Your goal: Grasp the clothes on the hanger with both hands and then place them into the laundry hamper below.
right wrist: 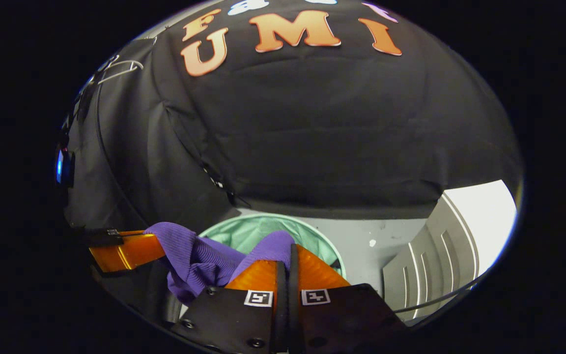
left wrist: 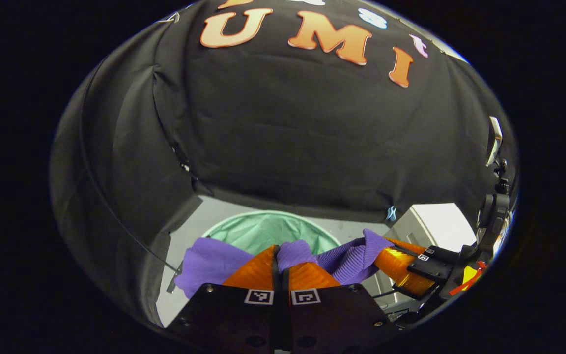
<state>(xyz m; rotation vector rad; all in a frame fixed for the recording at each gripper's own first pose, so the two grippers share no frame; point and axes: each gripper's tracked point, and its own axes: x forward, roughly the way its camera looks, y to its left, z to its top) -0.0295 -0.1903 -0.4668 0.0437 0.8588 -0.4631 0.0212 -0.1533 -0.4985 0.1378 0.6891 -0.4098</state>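
Above the green laundry hamper (left wrist: pixel 268 231), well short of its rim, hangs a purple garment (left wrist: pixel 344 258), stretched between two grips. Held high and spread like that, most likely so the cloth drops clean into the mesh mouth rather than snagging on the edge. Left gripper (left wrist: pixel 281 255) pinched tight, fingers nearly together, a bunch of purple knit bulging out from between them. Off to the side in the left gripper view, the other gripper clamps the far end of the same cloth, with a ribbed fold draped over it. Right gripper (right wrist: pixel 288 253) likewise closed narrow on the fabric, purple peeking over the fingertips. Same story from the right gripper view: hamper (right wrist: pixel 322 246) straight ahead and below, garment (right wrist: pixel 199 258) sagging across toward the left tool. No hanger to be made out in either view. Looks like the carry stage, with the lowering and letting go yet to be done. One risk: a loose tail of cloth dangling low at the left side could catch outside the rim.
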